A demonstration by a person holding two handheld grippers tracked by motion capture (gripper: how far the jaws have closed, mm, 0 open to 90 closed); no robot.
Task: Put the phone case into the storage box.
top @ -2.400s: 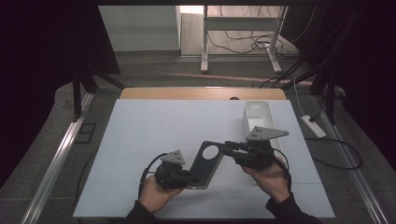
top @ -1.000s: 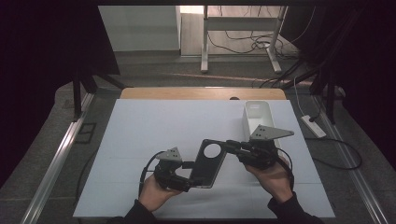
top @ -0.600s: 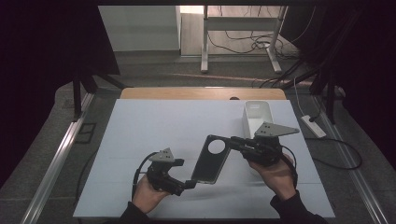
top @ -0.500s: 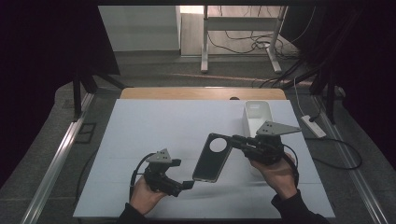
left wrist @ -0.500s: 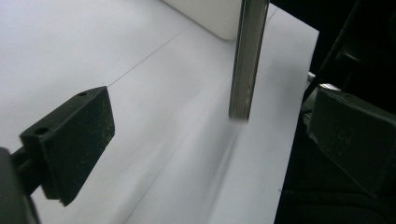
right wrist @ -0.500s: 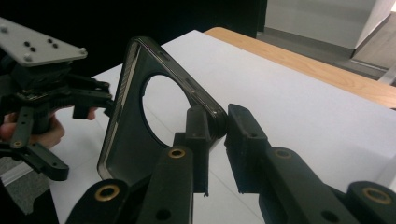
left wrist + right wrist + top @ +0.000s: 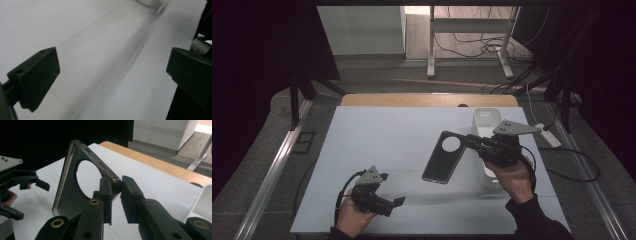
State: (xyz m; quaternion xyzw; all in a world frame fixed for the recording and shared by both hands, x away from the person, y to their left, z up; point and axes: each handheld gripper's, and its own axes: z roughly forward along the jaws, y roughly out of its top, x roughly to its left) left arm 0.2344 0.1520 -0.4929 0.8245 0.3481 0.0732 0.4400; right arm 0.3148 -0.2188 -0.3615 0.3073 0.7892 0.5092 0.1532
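Observation:
A dark phone case with a round camera hole hangs tilted above the white table. My right gripper is shut on the case's upper corner. In the right gripper view the case rises left of the jaws, and the right gripper pinches its rim. My left gripper is low over the table's front left, open with nothing in it and well apart from the case. In its own view the left gripper shows bare table between wide jaws. It appears as the left gripper beyond the case.
A white rectangular bin stands on the table right of centre, just behind my right hand; its wall shows at the right gripper view's edge. A wooden strip borders the table's far edge. A white power strip lies off the right side.
The left gripper has let go of the case's lower end, opened and drawn back toward the front left. The right gripper has carried the case up and to the right.

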